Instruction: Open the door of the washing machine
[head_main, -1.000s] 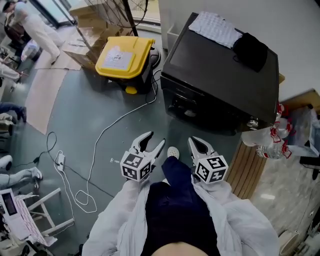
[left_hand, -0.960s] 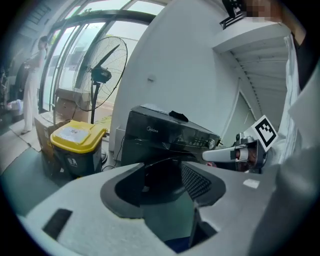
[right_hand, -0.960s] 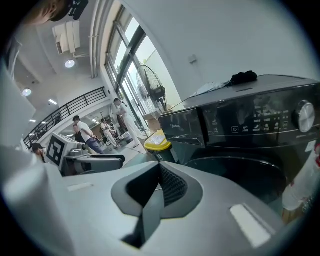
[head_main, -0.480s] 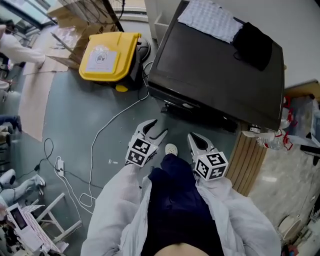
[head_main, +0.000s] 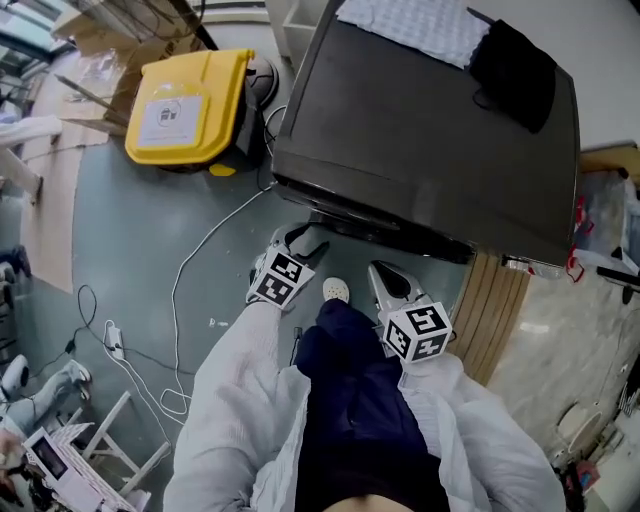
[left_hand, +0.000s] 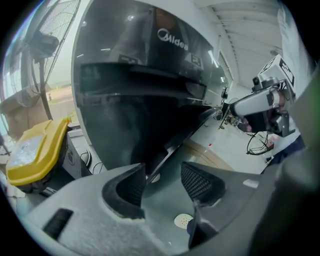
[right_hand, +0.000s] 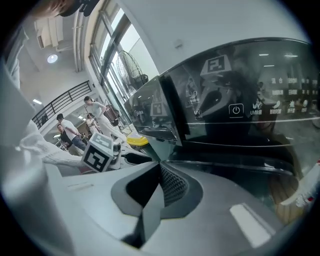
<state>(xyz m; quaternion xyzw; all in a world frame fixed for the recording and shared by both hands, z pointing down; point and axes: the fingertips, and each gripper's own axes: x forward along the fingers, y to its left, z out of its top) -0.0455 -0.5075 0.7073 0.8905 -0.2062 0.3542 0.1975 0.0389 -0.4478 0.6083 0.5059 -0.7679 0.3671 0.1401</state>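
The washing machine (head_main: 430, 130) is a black box with a smooth, glossy top, standing against the white wall on a dull grey-green floor (head_main: 130, 240). On its top lie 1 white quilted cloth (head_main: 415, 25) and 1 soft black pouch (head_main: 515, 60).

The left gripper (head_main: 298, 240) is low at the machine's front, close under the top's overhanging edge. In the left gripper view its 2 jaws stand apart with nothing between them, and their inner pads (left_hand: 195, 182) carry a fine mesh texture. A thin dark edge of the machine slants just past the gap; whether it touches a jaw cannot be told. The front above it is a dark, curved, mirror-like surface with a white logo, and the door's outline cannot be made out in it.

The right gripper (head_main: 385, 280) is a little farther from the machine. Its 2 jaws are pressed together on nothing, pointing at the shiny control panel (right_hand: 250, 115) with its white icons.

To the left sits a yellow plastic bin lid (head_main: 185, 105), rounded at the corners. A thin white cable (head_main: 195, 255) snakes over the floor. To the right of the machine is a ribbed wooden panel (head_main: 490, 315).
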